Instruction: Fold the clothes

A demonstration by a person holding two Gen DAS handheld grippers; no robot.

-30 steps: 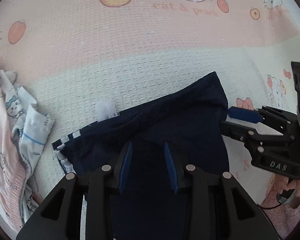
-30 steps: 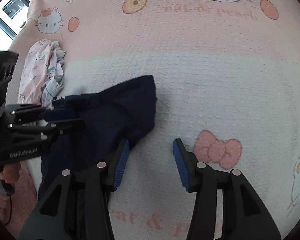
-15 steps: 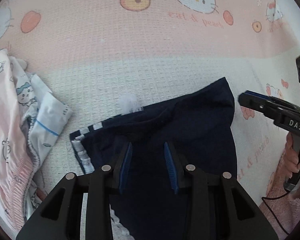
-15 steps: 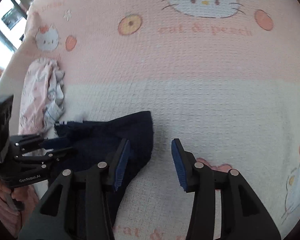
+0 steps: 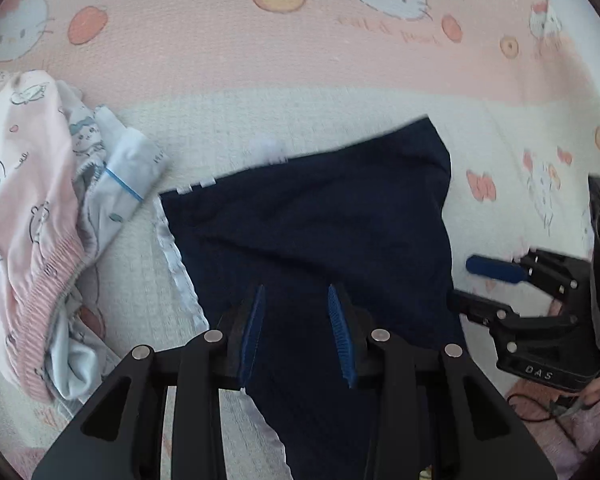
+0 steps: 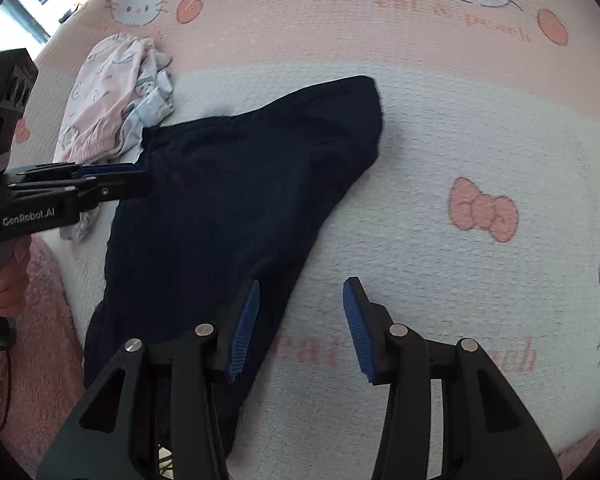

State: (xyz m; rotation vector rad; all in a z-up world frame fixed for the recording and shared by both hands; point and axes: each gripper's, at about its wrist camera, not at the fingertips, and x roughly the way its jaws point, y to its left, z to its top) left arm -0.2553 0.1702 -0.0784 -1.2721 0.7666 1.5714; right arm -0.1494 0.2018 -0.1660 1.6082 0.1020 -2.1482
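Two tools are in view. The left tool [image 5: 296,332] hangs over the navy garment [image 5: 320,232], its blue pads [image 5: 252,332] spread with only dark cloth showing in the gap; whether the tips touch the fabric cannot be told. The right tool [image 6: 300,324] is spread too, its left pad over the garment's right edge and its right pad over bare blanket [image 6: 440,160]. From the left camera, the right tool [image 5: 468,280] shows at the garment's right edge with its two fingers apart. From the right camera, the left tool [image 6: 136,176] is seen edge-on at the garment's upper left corner, so its gap is hard to read there.

There are two lots of clothing. The one navy garment [image 6: 236,184] lies spread on the blanket, one corner pointing far right, white stripes along its left edge. Its near end runs under both tools and off the bottom of each view, so its full shape is hidden. A white blurred tuft [image 5: 270,148] sits at its far edge. Just left lies a crumpled pile [image 5: 40,200] of pink and pale-blue printed cloth, cut off at the left; how many pieces are in it cannot be told.

The blanket [image 5: 300,60] is pink and white with cat and peach prints. A hand [image 6: 8,280] grips the left tool's handle, partly cut off.
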